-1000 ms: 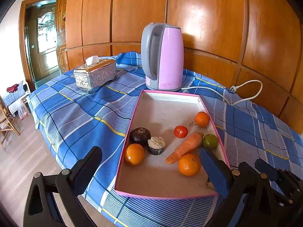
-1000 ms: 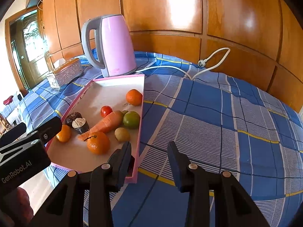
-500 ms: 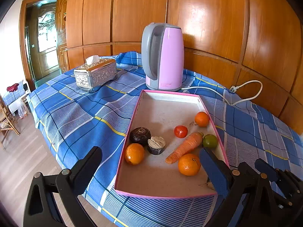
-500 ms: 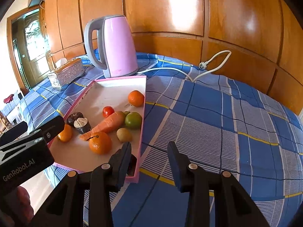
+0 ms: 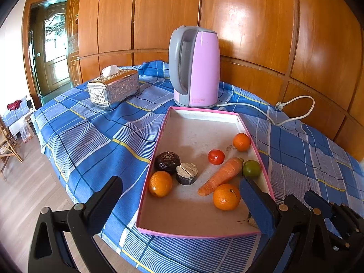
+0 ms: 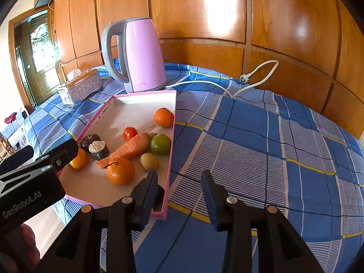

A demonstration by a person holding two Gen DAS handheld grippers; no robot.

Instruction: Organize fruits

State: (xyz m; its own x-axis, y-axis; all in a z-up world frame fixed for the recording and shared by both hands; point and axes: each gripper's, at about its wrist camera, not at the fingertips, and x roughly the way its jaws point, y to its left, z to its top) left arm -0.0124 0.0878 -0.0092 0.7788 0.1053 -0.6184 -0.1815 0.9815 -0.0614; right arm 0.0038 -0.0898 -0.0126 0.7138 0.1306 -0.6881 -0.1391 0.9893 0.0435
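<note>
Fruits lie in the pink tray (image 5: 159, 145) on blue plaid cloth (image 5: 91, 136) (wood-panelled wall (image 5: 250, 22) behind), both grippers' fingers apart.

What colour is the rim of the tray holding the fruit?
Pink. The tray has a pink rim around a pale beige floor, clearest in the left wrist view.

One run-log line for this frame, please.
left claw: open, empty | right claw: open, empty, at tray corner | tray: three oranges, carrot, tomato | kettle: behind tray
</note>
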